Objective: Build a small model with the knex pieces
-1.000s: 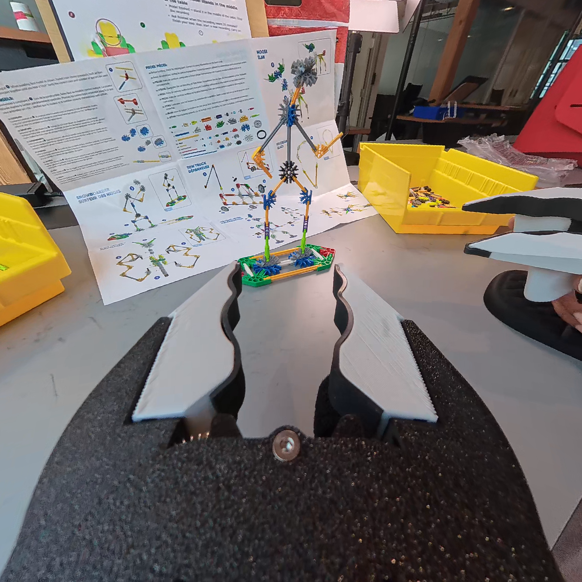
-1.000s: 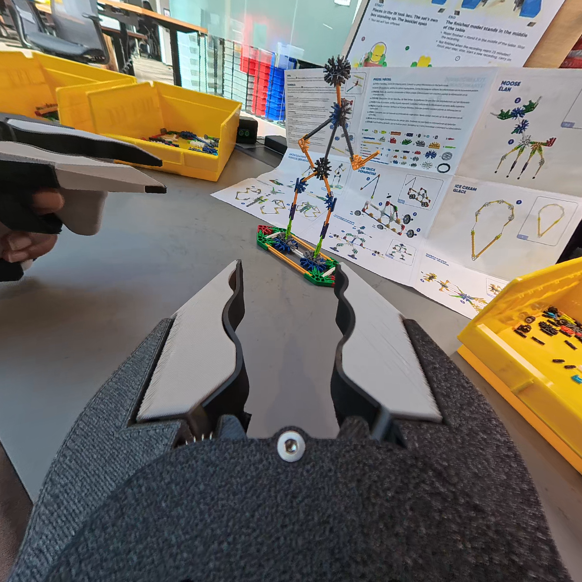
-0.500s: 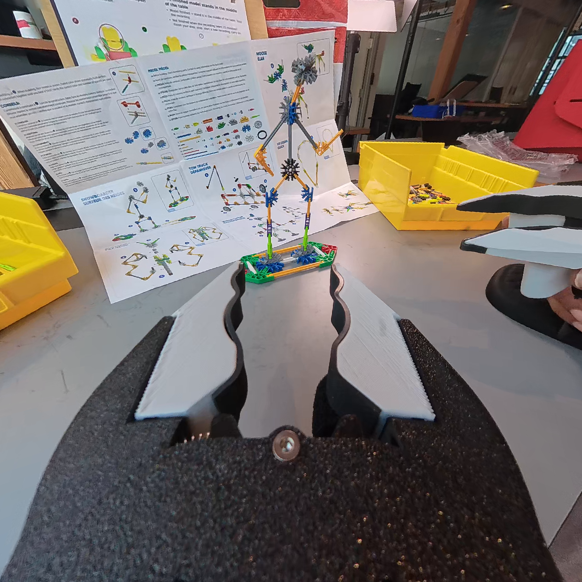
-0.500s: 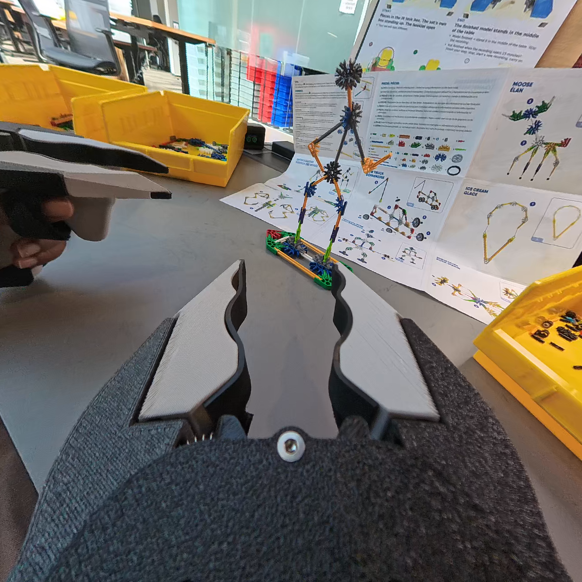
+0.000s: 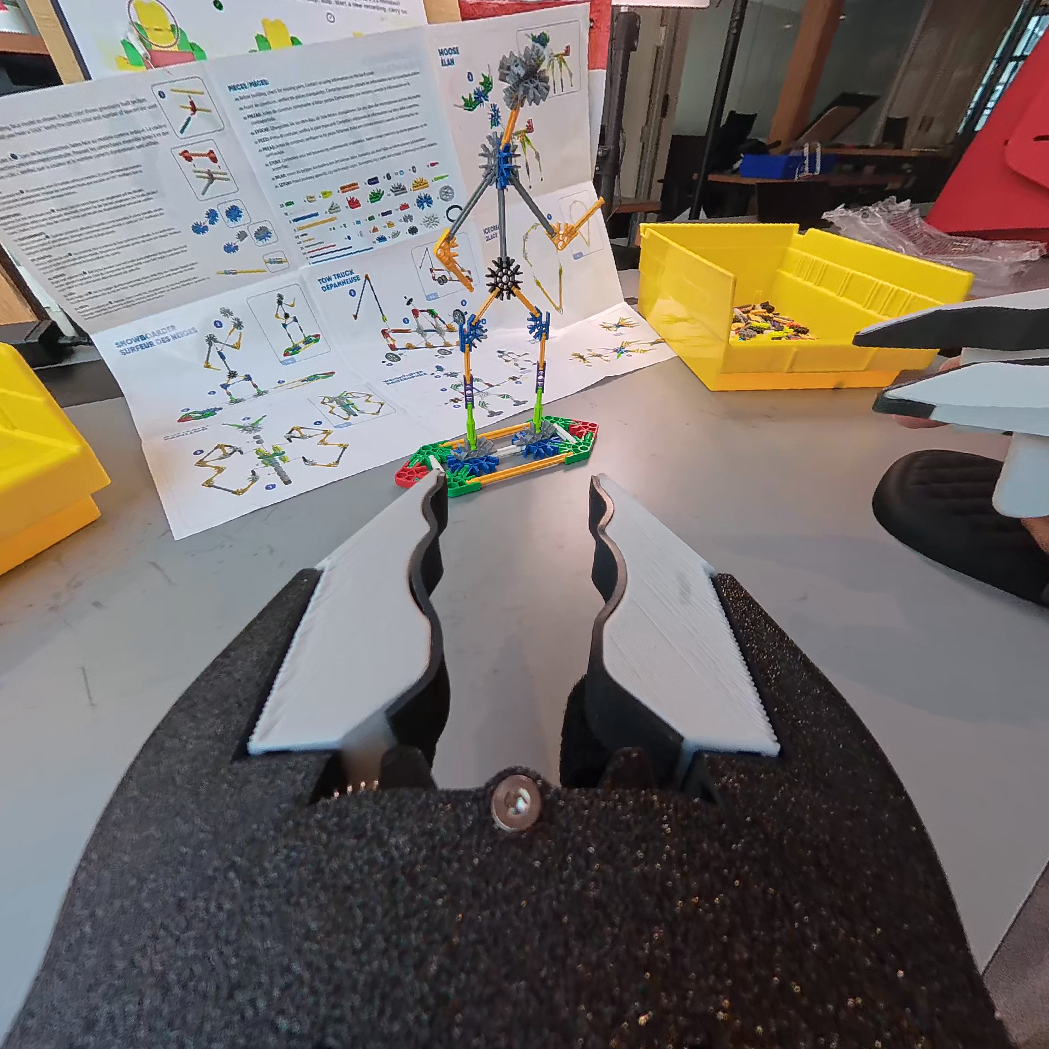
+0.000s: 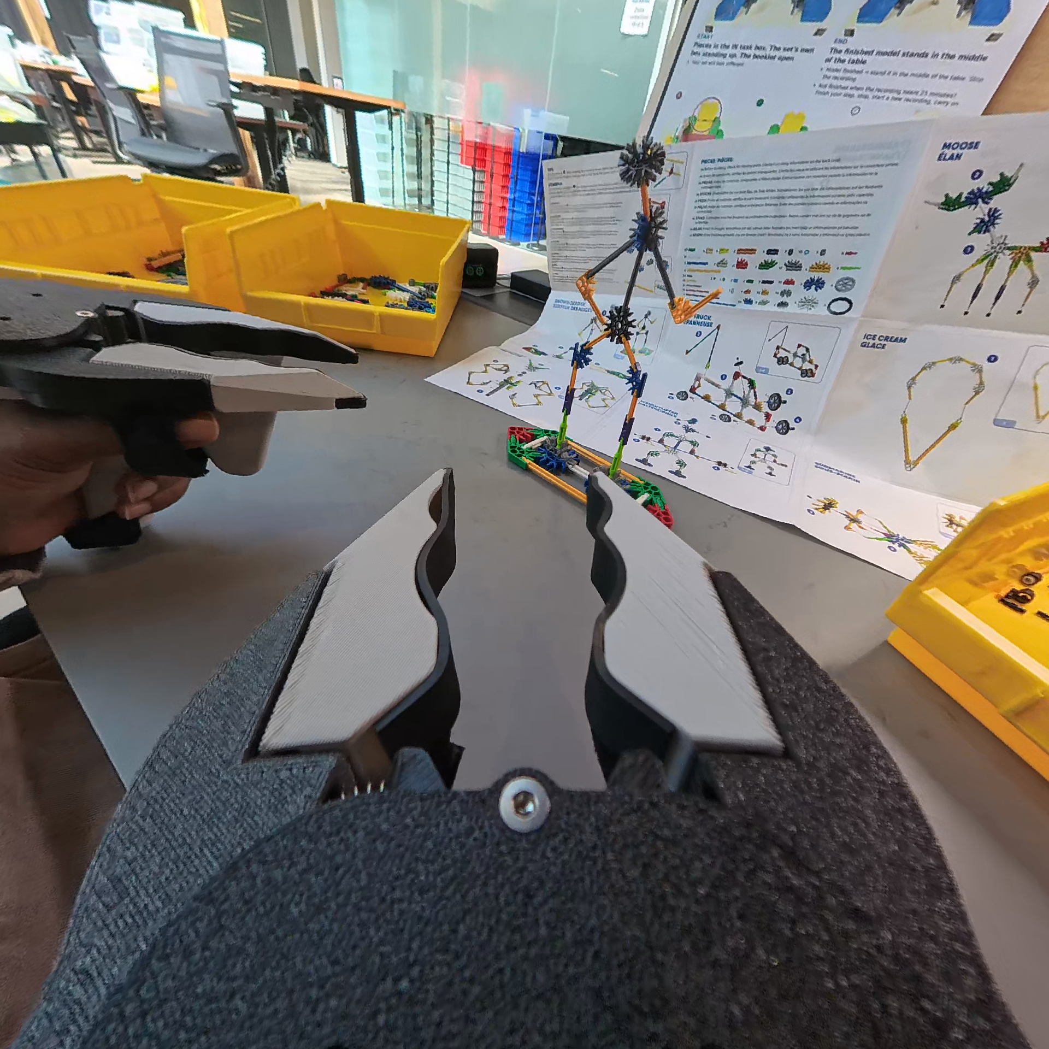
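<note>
Two grippers, both empty with jaws apart: your left gripper (image 5: 515, 492) and right gripper (image 6: 519, 482) each hover over the table (image 5: 738, 511), pointing at one rod-and-connector figure (image 5: 502, 295) standing just ahead, nothing between. One unfolded leaflet (image 5: 238, 238) stands behind it; yellow bins (image 6: 352, 284) sit off to both sides.

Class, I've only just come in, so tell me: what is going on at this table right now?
A person holds a hand-held gripper in each hand, and both are open and empty above the grey table. The left hand-held gripper and the right hand-held gripper each point at a rod-and-connector stick figure standing upright on its flat base, touching nothing. A folded instruction sheet stands behind it, and yellow bins of small parts sit on either side.
</note>
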Demonstrator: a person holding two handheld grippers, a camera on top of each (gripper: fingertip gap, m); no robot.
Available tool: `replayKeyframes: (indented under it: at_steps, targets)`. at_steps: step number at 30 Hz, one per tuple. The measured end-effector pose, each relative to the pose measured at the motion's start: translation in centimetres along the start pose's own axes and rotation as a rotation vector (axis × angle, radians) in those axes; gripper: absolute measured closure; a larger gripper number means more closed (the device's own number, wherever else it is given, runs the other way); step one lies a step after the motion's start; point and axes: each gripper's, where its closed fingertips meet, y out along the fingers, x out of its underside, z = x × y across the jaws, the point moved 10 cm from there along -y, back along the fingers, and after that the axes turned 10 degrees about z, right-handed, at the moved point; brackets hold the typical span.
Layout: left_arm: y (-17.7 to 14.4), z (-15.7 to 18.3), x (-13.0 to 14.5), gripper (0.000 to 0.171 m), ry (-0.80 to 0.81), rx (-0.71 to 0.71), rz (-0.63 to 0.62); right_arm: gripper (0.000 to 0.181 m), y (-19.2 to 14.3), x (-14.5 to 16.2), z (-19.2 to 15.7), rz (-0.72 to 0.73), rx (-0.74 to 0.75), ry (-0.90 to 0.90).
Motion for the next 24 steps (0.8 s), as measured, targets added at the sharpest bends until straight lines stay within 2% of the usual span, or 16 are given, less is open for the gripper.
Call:
replayKeyframes:
  at_steps: [7,24]
  targets:
    - [-0.3,-0.2,-0.1,0.125,-0.015,-0.008,-0.004,0.145,-0.8,-0.2,0.3,0.035,0.006,0.023]
    - [-0.6,-0.2,-0.3,0.133,-0.020,-0.001,0.006,0.150,-1.0,0.5,0.8,0.045,0.001,0.116]
